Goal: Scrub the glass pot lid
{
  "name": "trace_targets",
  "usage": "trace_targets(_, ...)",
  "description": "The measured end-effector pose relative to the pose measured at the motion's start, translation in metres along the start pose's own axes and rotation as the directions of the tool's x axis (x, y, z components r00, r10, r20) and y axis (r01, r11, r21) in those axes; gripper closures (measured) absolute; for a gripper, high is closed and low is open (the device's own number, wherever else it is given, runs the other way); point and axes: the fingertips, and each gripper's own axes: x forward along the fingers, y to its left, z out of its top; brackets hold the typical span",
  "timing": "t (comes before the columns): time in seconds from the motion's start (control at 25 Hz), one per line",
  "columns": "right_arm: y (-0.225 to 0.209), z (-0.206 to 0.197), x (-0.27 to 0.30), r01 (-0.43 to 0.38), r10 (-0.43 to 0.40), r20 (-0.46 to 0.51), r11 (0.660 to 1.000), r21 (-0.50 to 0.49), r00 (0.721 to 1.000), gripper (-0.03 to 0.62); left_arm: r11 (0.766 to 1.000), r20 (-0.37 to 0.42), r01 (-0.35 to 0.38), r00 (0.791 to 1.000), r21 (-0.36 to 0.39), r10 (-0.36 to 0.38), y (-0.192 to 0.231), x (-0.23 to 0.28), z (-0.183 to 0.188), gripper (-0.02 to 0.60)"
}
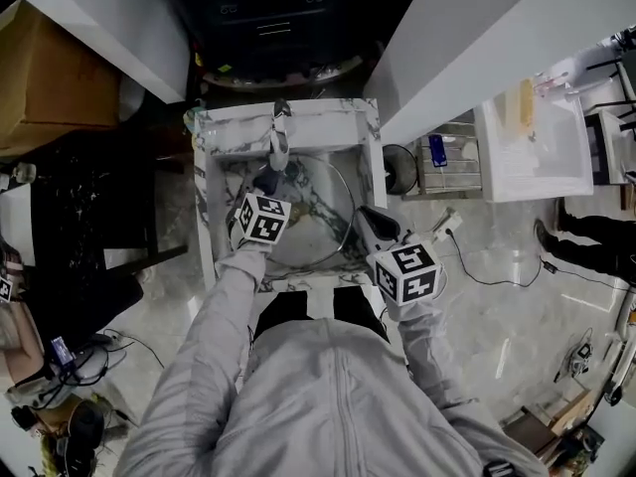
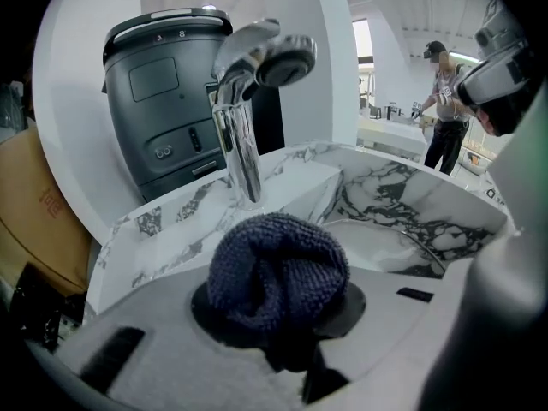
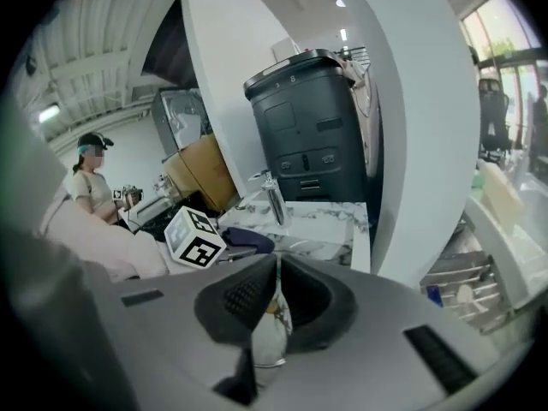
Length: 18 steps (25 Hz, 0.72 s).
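The glass pot lid stands tilted in the marble sink below the chrome faucet. My left gripper is shut on a bunched dark blue cloth, held over the lid's left part, just in front of the faucet. My right gripper is at the sink's right side, shut on the lid's rim, which shows edge-on between the pads as the lid. The lid lies in the basin to the right of the cloth. The right gripper view also shows the left gripper's marker cube.
A dark appliance stands behind the sink between white pillars. A wire dish rack and a white tray are to the right, a cardboard box to the left. Another person stands in the distance.
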Motion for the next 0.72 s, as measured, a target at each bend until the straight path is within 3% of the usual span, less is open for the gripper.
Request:
trace_targets(0.16, -0.003, -0.003, -0.002, -0.019, 0.019, 0.002, 1.000, -0.025, 1.000, 0.560, 1.000, -0.018, -0.012, 1.000, 0.025, 0.012, -0.003, 0.021, -0.001, 0.492)
trace_targets(0.36, -0.007, -0.016, -0.009, -0.045, 0.046, -0.008, 0.997, 0.055, 0.999, 0.562, 1.000, -0.027, -0.011, 1.000, 0.025, 0.012, -0.009, 0.042, 0.002, 0.492)
trace_targets(0.72, -0.017, -0.026, -0.015, -0.074, 0.074, -0.001, 0.988, 0.134, 0.997, 0.562, 0.996, -0.056, 0.068, 0.996, 0.061, -0.064, -0.049, 0.067, 0.008, 0.492)
